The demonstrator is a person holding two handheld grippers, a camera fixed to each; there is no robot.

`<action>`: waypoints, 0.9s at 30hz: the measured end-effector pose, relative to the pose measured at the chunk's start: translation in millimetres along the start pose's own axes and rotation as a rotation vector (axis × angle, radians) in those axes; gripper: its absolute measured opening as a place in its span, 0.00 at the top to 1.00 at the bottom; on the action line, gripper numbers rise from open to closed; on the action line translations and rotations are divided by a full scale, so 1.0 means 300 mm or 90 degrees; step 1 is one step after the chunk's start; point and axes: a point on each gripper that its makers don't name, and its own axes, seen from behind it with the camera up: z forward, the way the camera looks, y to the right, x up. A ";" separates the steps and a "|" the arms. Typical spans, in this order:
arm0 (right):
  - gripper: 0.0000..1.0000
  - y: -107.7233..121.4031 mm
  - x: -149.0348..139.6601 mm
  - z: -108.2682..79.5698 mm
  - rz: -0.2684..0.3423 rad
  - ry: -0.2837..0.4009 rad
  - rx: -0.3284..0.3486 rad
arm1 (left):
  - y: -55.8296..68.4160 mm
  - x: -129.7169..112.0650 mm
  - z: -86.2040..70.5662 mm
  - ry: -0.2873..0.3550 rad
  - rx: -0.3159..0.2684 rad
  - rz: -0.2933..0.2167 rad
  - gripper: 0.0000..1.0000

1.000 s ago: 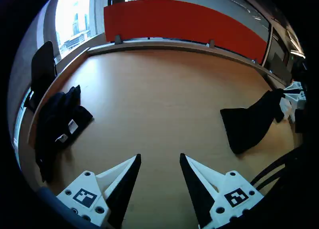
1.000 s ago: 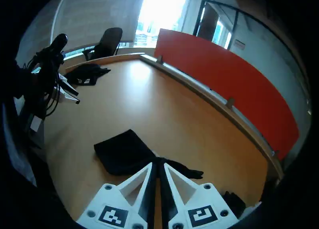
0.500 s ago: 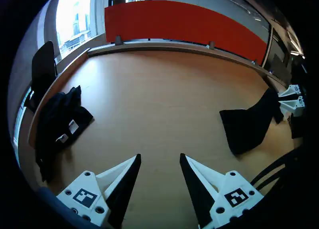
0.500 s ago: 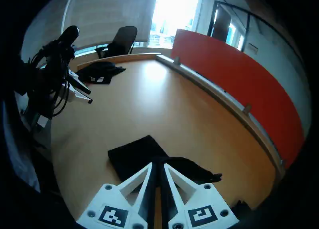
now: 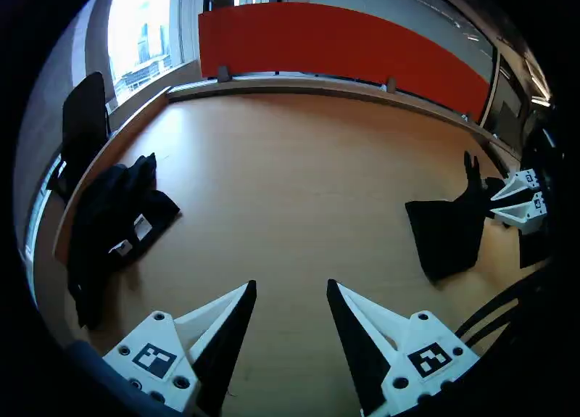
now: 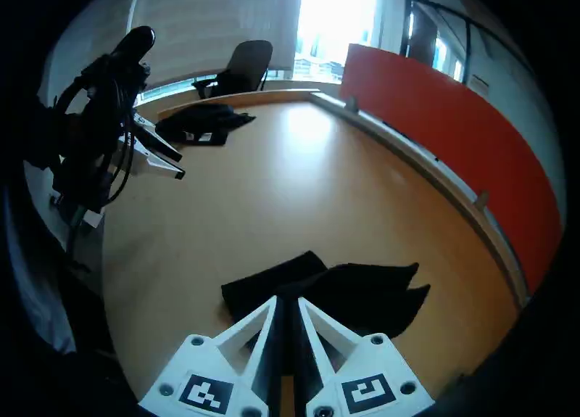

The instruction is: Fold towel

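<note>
Towel [image 6: 362,294] seemingly clamped in right claw [image 6: 288,301], corner raised per left gripper view; left claw [image 5: 290,285] spread

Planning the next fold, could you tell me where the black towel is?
In the left gripper view, the black towel lies far right on the table, pinched by the right gripper.

towel [image 5: 446,236] 1 | cloth pile [image 5: 109,228] 1 | chair [image 5: 81,123] 1 | red screen [image 5: 341,47] 1 | claws [image 5: 290,283] [image 6: 288,299] 2

We see our right gripper [image 6: 288,302] pinched tight on the black towel [image 6: 362,297], which lies crumpled on the wooden counter [image 6: 290,178].
</note>
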 end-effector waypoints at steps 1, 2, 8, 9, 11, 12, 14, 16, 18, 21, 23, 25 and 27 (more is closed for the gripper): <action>0.95 -0.005 -0.003 0.009 0.001 -0.003 0.004 | -0.004 -0.001 -0.002 0.000 0.001 -0.001 0.29; 0.95 -0.011 -0.007 0.018 0.002 -0.005 0.008 | -0.008 -0.003 -0.003 0.000 0.002 -0.003 0.29; 0.95 -0.028 -0.026 0.053 0.012 -0.017 0.022 | -0.029 -0.011 -0.010 0.000 0.008 -0.007 0.29; 0.95 -0.029 -0.029 0.056 0.013 -0.018 0.023 | -0.031 -0.013 -0.011 0.000 0.009 -0.007 0.29; 0.95 -0.030 -0.032 0.060 0.015 -0.020 0.024 | -0.034 -0.015 -0.011 -0.001 0.009 -0.009 0.29; 0.95 -0.031 -0.033 0.061 0.016 -0.021 0.025 | -0.035 -0.017 -0.011 -0.001 0.009 -0.009 0.29; 0.95 -0.031 -0.033 0.061 0.016 -0.021 0.025 | -0.035 -0.018 -0.011 -0.002 0.009 -0.010 0.29; 0.95 -0.030 -0.033 0.061 0.016 -0.021 0.024 | -0.034 -0.018 -0.011 -0.002 0.009 -0.010 0.29; 0.94 -0.029 -0.032 0.062 0.017 -0.021 0.024 | -0.032 -0.018 -0.010 -0.002 0.009 -0.009 0.29; 0.91 -0.030 -0.033 0.064 0.018 -0.023 0.025 | -0.029 -0.015 -0.008 -0.002 0.008 -0.007 0.29; 0.88 -0.030 -0.036 0.065 0.018 -0.026 0.025 | -0.026 -0.013 -0.007 -0.002 0.008 -0.006 0.29; 0.74 -0.030 -0.040 0.067 0.018 -0.028 0.024 | -0.026 -0.012 -0.007 -0.002 0.008 -0.006 0.29; 0.69 -0.029 -0.045 0.069 0.019 -0.031 0.023 | -0.026 -0.013 -0.007 -0.002 0.008 -0.006 0.29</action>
